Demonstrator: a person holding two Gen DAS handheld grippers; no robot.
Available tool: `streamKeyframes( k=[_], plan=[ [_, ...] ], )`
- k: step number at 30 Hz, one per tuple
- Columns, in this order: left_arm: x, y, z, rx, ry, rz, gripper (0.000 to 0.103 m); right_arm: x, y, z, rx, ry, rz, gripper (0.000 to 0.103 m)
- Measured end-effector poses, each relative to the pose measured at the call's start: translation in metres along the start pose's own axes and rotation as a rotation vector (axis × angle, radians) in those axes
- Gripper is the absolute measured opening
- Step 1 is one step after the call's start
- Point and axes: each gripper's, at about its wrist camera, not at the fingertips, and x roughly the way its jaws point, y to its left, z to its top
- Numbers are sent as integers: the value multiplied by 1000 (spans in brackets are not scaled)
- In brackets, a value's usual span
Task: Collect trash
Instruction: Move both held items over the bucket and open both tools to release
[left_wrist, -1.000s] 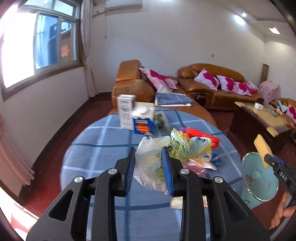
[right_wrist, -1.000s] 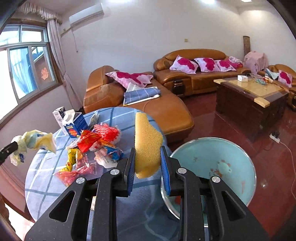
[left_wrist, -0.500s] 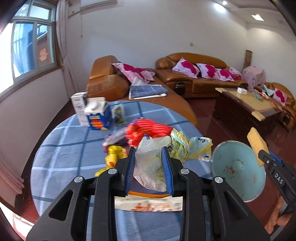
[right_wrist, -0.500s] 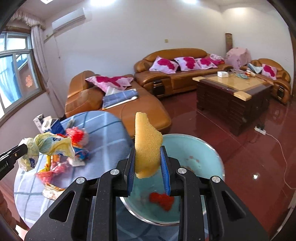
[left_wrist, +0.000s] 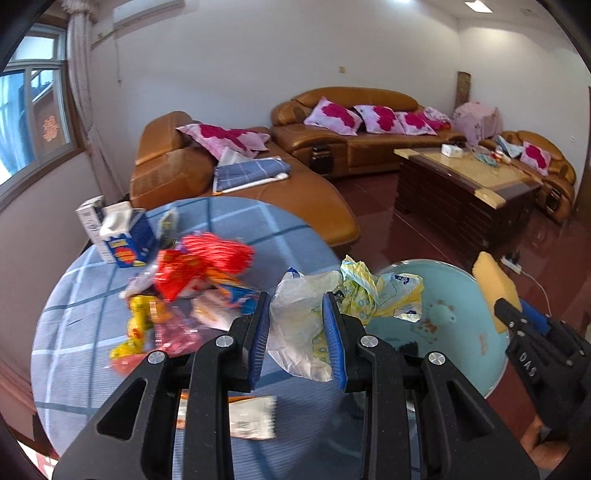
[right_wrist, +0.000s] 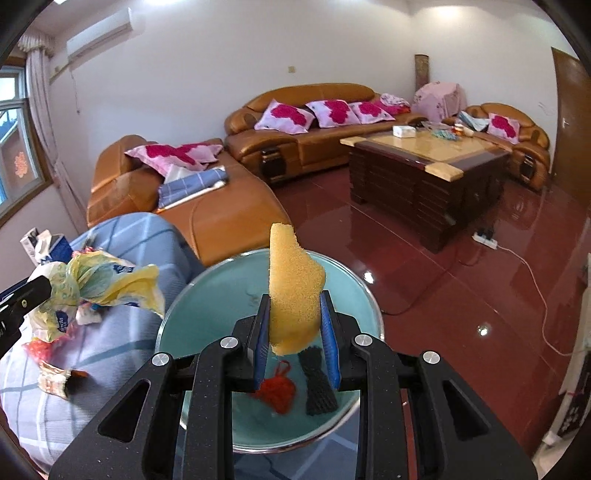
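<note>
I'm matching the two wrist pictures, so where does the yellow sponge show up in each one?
Left wrist: sponge at the right edge, clamped in the right gripper, beside the basin.
Right wrist: sponge centre, upright between the gripper's jaws, above the basin.
Shared landmark: the teal basin.

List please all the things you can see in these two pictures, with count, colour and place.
plastic bags: one crumpled bunch, clear and yellow, between left gripper's pads
sponge: one, yellow, between right gripper's pads
basin: one, turquoise, beside table
wrappers: a pile, red and yellow, on table
cartons: two, white and blue, table's far edge
table: one, blue check cloth
sofas: tan, by wall
coffee table: one, dark wood
left gripper: one, black
right gripper: one, black
</note>
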Motion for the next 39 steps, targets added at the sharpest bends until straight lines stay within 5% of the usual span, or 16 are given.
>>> streamKeyframes(
  k=[9, 19, 23, 29, 33, 39],
  plan=[
    [27, -50, 0, 81, 41, -37, 29, 20, -16, -4, 32, 71, -36, 26],
    [49, -62, -7, 88, 103, -58, 30, 32, -17, -10, 39, 128, -29, 27],
    [53, -65, -7, 99, 112, -52, 32, 32, -19, -10, 54, 130, -17, 38],
    [52, -67, -5, 101, 112, -47, 45, 24, -22, -5, 79, 96, -9, 46],
    [45, -65, -2, 95, 85, -31, 65, 18, -27, -1, 104, 63, -26, 46],
    [34, -56, -1, 92, 68, 3, 71, 13, -28, 1, 119, 50, -27, 46]
  ],
)
